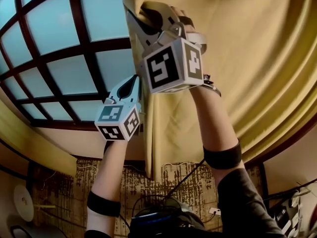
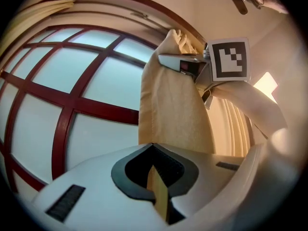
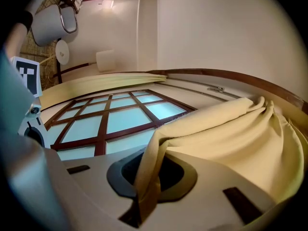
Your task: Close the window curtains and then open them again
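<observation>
The window (image 1: 59,48), frosted panes in a dark red lattice, shows uncovered at the left. The yellow curtain (image 1: 247,53) hangs gathered over its right side. The right tongs (image 1: 144,13) are clamped on the curtain's leading edge up high. The left tongs (image 1: 132,86), lower down, pinch the same edge, closed tight on the fabric.

No words, numbers or brands can be read (the marker cube (image 1: 173,66) bears only black-and-white squares).
</observation>
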The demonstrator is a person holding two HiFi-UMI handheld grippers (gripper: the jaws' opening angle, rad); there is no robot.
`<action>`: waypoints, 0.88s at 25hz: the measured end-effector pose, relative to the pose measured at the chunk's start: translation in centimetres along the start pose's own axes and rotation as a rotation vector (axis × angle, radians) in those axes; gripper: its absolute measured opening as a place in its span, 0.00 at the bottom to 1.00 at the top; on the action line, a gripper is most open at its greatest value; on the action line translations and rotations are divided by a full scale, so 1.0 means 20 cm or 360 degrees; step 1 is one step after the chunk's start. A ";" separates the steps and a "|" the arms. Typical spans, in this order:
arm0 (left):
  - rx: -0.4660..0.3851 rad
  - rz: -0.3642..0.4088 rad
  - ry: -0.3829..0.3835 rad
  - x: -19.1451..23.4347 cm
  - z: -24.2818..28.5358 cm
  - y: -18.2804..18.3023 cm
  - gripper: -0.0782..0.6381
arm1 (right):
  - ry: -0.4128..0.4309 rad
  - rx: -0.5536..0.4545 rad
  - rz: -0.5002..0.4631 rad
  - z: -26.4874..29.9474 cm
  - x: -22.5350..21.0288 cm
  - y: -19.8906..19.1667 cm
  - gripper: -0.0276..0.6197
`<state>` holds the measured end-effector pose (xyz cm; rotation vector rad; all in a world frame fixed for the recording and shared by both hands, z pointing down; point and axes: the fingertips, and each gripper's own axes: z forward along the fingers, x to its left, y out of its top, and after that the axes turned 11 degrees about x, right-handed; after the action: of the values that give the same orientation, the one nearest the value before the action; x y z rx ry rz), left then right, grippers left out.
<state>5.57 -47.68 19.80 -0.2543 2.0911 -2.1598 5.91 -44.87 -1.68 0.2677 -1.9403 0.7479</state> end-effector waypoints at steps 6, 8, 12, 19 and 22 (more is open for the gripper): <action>0.0007 0.0014 0.0014 -0.05 0.05 0.00 0.11 | -0.0001 -0.0006 0.0019 -0.02 -0.01 -0.06 0.09; 0.0012 0.0035 0.0033 -0.06 0.05 0.00 0.11 | 0.0008 -0.0022 0.0022 -0.03 -0.01 -0.06 0.09; 0.0006 0.0046 0.0068 -0.09 0.06 0.01 0.11 | 0.0022 -0.0056 0.0046 -0.05 -0.01 -0.09 0.10; 0.0020 0.0054 0.0123 0.00 0.01 -0.01 0.11 | 0.0017 -0.0069 0.0057 -0.03 0.00 -0.06 0.10; 0.0009 0.0043 0.0113 0.06 -0.03 0.02 0.11 | -0.0009 -0.0050 0.0037 0.00 0.00 0.00 0.09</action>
<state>4.22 -47.26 19.52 -0.1504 2.1125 -2.1899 5.98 -44.89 -1.66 0.2285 -1.9620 0.7320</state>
